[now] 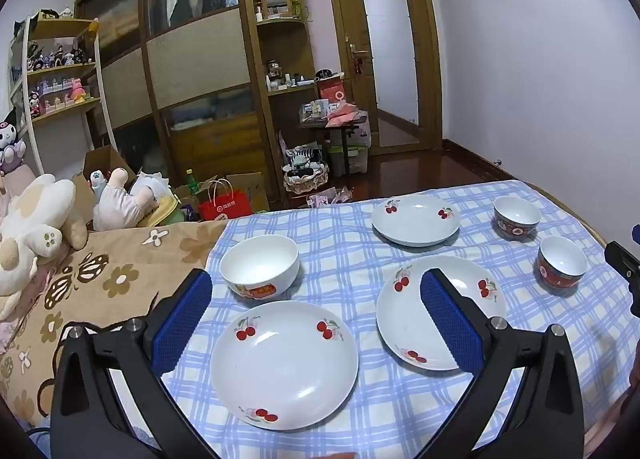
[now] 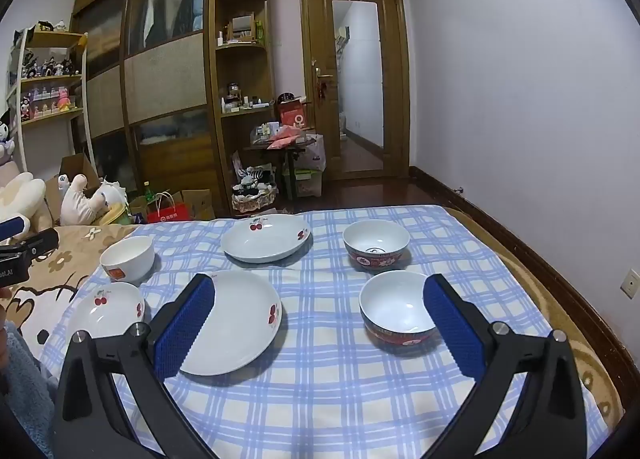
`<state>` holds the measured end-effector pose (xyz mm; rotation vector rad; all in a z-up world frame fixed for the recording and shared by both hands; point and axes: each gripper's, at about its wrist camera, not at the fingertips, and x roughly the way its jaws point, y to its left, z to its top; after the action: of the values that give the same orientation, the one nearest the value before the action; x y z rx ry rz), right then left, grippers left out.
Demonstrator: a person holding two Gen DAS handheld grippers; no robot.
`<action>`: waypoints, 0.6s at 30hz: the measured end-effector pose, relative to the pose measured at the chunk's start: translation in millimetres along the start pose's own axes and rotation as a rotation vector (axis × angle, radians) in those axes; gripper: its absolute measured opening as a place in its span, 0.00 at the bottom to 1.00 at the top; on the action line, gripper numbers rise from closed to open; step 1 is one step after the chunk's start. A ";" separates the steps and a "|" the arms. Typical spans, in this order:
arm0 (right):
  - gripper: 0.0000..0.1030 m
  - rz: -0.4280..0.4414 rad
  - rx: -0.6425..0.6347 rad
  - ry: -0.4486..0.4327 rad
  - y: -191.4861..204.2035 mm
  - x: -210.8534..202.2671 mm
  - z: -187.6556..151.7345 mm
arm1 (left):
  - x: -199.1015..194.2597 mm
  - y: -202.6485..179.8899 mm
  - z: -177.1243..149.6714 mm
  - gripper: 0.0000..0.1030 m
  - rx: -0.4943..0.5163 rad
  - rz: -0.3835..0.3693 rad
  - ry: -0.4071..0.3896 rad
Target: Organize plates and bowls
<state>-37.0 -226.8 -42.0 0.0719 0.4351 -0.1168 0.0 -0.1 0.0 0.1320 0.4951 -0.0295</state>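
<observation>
Six pieces of crockery sit on a blue-and-white checked cloth [image 2: 320, 379] spread over a bed, and none touches another. Taking the middle white plate with red cherry prints [image 1: 432, 313] as the landmark: a second white cherry plate [image 1: 285, 365] lies just to its left and nearer the camera, and a third cherry plate [image 1: 416, 219] lies beyond it, toward the far edge of the cloth. A plain white ceramic bowl with an orange label [image 1: 260, 267] stands to the left of the landmark plate, beyond the near-left plate. Two white-lined bowls with red and dark patterned outsides stand to the landmark's right: the nearer red bowl [image 1: 562, 265] is well apart from it, and the farther red bowl [image 1: 516, 217] stands beyond that one, level with the far plate.

The left gripper [image 1: 316, 311] hangs above the cloth with its blue-padded jaws spread wide and nothing between them; it is tilted down, and the near-left plate shows in the gap. The right gripper [image 2: 320, 315] is likewise spread wide and empty, tilted down over bare cloth between the landmark plate [image 2: 236, 323] and the nearer red bowl [image 2: 398, 309].

Left of the cloth, a brown flowered bedspread [image 1: 100, 279] carries white plush toys [image 1: 32, 235]. A wooden wardrobe [image 1: 192, 59] stands behind.
</observation>
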 end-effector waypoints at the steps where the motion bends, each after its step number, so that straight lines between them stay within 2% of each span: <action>1: 1.00 0.001 0.001 -0.001 0.1 -0.1 0.0 | 0.0 0.3 0.0 0.99 0.000 -0.002 0.000; 18: 1.00 0.008 0.000 -0.007 0.6 -0.2 0.0 | 0.4 0.6 0.1 0.99 0.010 0.009 -0.003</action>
<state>-37.1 -226.2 -41.9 0.0737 0.4273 -0.1088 0.4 0.5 0.0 0.1441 0.4915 -0.0237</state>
